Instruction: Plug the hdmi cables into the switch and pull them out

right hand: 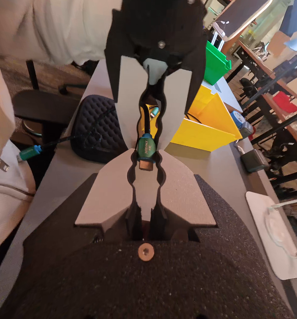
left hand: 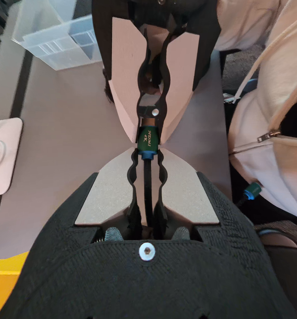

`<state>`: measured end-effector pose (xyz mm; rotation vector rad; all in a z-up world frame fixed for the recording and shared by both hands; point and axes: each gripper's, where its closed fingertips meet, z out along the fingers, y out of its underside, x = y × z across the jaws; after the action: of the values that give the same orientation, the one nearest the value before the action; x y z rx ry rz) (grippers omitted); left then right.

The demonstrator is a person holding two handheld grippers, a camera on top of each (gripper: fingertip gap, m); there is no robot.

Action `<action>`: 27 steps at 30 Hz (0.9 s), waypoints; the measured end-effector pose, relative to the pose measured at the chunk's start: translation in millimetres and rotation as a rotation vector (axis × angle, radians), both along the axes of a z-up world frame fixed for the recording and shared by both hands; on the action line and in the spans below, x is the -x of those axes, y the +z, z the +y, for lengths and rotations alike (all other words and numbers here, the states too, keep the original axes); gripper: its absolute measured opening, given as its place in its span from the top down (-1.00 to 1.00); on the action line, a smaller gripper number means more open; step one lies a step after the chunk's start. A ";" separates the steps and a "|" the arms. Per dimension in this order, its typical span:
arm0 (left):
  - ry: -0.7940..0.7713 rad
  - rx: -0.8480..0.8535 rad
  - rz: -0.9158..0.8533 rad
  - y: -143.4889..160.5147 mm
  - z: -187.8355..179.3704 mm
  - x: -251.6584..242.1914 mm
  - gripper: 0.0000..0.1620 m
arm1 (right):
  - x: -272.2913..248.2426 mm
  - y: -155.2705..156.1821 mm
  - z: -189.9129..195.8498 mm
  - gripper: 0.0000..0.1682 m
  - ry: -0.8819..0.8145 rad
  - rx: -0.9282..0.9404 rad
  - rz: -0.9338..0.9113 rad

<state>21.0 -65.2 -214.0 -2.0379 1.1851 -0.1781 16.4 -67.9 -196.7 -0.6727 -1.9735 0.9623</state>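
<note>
My two grippers meet tip to tip above the grey table (right hand: 196, 172). My left gripper (left hand: 147, 150) is shut on the rear of a green HDMI plug (left hand: 147, 139), and its black cable (left hand: 148, 189) runs back between the fingers. The plug's gold tip (left hand: 147, 122) points into my right gripper (left hand: 148, 142), which is shut on a small black and silver box, the switch (left hand: 147, 110). The tip's metal is still bare. In the right wrist view the same plug (right hand: 145, 150) sits at my right gripper's tips (right hand: 146, 153).
A second green plug (right hand: 28, 152) hangs off the table by a person's cream jacket (left hand: 265, 120). A third plug (right hand: 155, 111) lies in a yellow bin (right hand: 204, 134). Also there are a green bin (right hand: 215, 65), clear bins (left hand: 58, 43), a dark quilted case (right hand: 96, 131) and a white pad (right hand: 273, 233). My left and right fingertips are right by each other.
</note>
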 end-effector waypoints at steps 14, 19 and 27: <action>0.042 0.196 0.330 -18.8 -6.5 21.7 0.87 | 8.3 -2.2 -2.0 0.76 -0.027 0.020 -0.071; 0.047 0.226 0.339 -21.6 -3.3 24.0 0.86 | 11.0 -6.7 0.8 0.76 -0.046 0.032 -0.115; 0.075 0.191 0.273 -24.6 2.6 21.2 0.93 | 9.9 -7.1 3.9 0.76 -0.071 0.060 -0.110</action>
<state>-0.2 -62.6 -238.5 -2.3263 1.2939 0.0271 6.6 -64.0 -203.8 -0.8390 -2.0084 0.9626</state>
